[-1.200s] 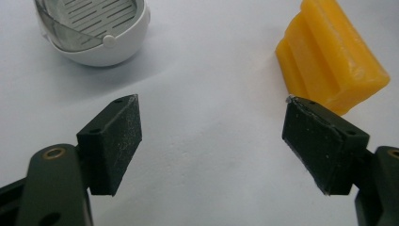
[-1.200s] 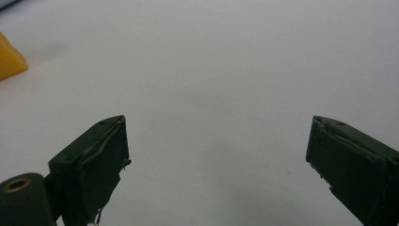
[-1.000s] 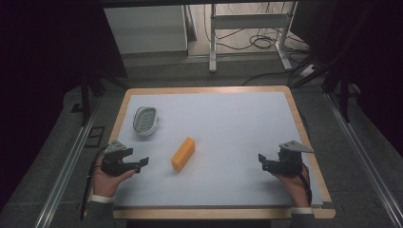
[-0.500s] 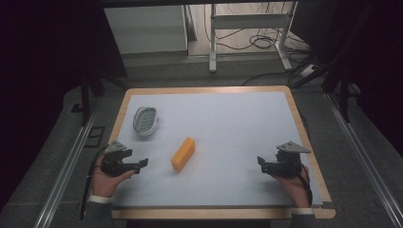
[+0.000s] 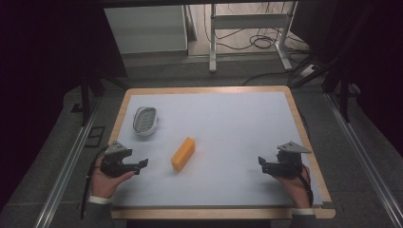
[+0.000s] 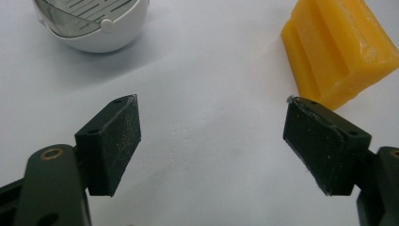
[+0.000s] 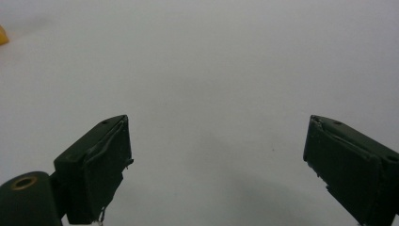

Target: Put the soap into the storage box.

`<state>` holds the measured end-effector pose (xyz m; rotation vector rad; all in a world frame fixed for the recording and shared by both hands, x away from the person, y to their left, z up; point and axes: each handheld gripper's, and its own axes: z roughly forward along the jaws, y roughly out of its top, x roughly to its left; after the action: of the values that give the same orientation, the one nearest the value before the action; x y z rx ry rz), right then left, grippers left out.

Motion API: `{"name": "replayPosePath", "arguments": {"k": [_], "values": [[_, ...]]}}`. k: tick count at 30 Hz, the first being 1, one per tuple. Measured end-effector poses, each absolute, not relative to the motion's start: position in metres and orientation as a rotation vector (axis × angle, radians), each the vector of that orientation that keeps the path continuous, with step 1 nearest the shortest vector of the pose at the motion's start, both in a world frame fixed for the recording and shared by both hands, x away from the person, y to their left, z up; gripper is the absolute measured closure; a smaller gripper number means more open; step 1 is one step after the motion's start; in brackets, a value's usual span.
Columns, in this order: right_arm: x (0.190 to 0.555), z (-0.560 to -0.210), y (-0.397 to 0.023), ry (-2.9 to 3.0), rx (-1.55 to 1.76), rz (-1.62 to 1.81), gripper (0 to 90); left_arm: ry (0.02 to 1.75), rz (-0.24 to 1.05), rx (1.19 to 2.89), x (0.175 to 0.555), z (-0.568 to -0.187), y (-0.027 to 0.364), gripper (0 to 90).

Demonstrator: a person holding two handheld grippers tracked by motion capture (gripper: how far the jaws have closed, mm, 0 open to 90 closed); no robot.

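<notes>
Two claws are in my hands, both low over the pale sheet of the table, one at each near corner. My left gripper has its jaws spread wide with nothing between them; bare sheet shows in the gap. My right gripper is likewise spread wide and holds nothing. In the high view, my left hand wraps the left claw from behind, my right hand wraps the right one, and the two claws point inward toward each other.

Just ahead of my left claw's right jaw, and apart from it, lies a yellow block, grooved along its side. Farther off, ahead and left of that claw, sits a white oval dish with a slotted insert. A sliver of the yellow block shows at the far left ahead of my right claw, well apart from it.
</notes>
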<state>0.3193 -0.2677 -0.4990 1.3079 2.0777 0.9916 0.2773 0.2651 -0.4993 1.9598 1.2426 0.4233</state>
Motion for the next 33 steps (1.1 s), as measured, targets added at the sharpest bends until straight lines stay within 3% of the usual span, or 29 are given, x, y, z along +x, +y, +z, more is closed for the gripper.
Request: {"name": "replayPosePath", "arguments": {"k": [21,33], "values": [[0.315,-0.494,-0.275,2.069,1.302,1.019,9.5,1.165,0.469,2.088,0.280,-0.441,0.221,18.5],[0.315,-0.496,-0.275,2.081,1.284,0.988,9.5,1.173,0.484,2.126,0.292,-0.437,0.203,16.1]]}}
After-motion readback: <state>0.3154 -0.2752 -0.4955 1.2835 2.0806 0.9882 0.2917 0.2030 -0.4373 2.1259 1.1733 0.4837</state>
